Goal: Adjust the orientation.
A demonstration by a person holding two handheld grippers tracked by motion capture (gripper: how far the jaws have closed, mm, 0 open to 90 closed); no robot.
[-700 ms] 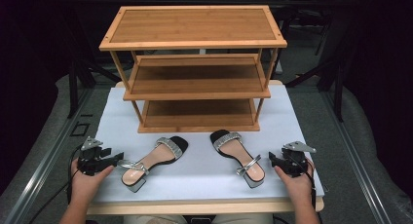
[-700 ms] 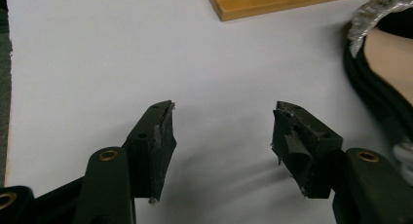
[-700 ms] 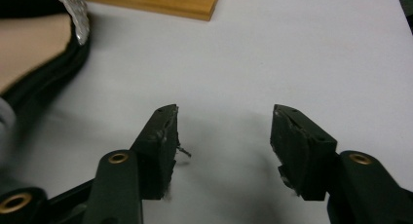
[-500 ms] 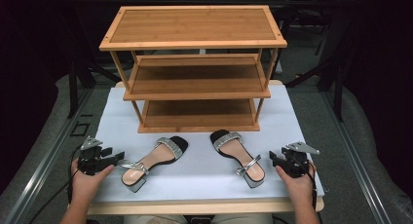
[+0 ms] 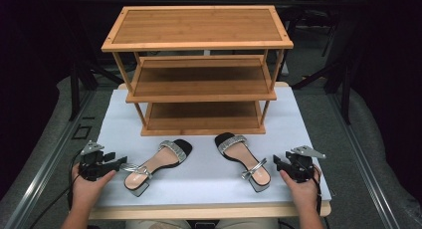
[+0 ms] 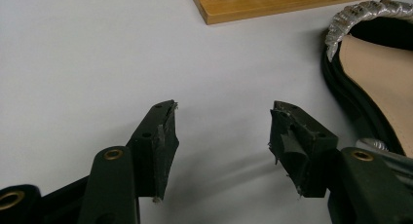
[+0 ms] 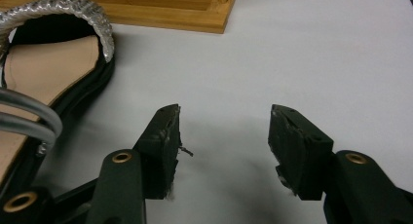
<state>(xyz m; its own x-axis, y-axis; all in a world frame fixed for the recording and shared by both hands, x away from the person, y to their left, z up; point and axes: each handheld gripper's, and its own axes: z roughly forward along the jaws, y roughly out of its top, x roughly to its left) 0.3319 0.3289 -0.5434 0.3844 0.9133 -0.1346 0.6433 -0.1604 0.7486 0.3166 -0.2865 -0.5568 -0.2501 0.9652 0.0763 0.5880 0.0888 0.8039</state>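
Two sandals with silver straps lie on the white table cover in front of a wooden rack. The left sandal (image 5: 155, 164) has its heel toward my left gripper (image 5: 119, 162), which rests open just left of it. Its silver toe strap (image 6: 363, 14) appears at the upper right of the left gripper view, with the open jaws (image 6: 221, 131) over bare cover. The right sandal (image 5: 244, 159) lies left of my right gripper (image 5: 276, 162), also open and empty. That sandal (image 7: 48, 73) sits at the left in the right gripper view, beside the open jaws (image 7: 224, 131).
A three-tier bamboo shoe rack (image 5: 199, 69) stands at the back middle of the table, its shelves bare. Its base corner (image 6: 234, 9) shows ahead of the left gripper, and again (image 7: 195, 17) ahead of the right. The table's front edge (image 5: 209, 211) is close to both hands.
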